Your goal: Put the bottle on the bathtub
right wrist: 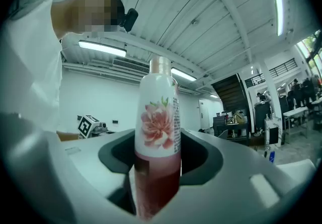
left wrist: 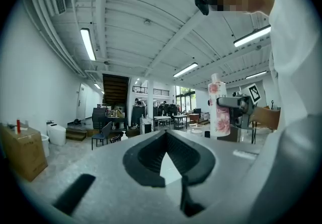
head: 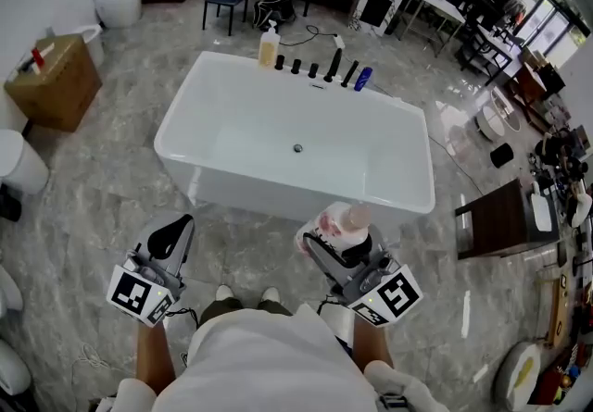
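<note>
A white bottle with a pink flower print and pink liquid (head: 345,220) stands upright in my right gripper (head: 339,251), which is shut on its lower body. The right gripper view shows the bottle (right wrist: 157,132) filling the gap of the right gripper (right wrist: 157,170). That bottle (left wrist: 218,107) also appears at the right of the left gripper view. The white bathtub (head: 176,137) lies just ahead of both grippers, and the bottle hovers near its front rim. My left gripper (head: 173,236) (left wrist: 168,165) is shut and holds nothing, left of the bottle and short of the tub.
On the tub's far rim stand a pump bottle (head: 269,46), black tap fittings (head: 315,68) and a blue bottle (head: 362,79). A cardboard box (head: 54,81) sits to the left, a dark wooden table (head: 491,216) to the right. The person's feet (head: 246,293) are below.
</note>
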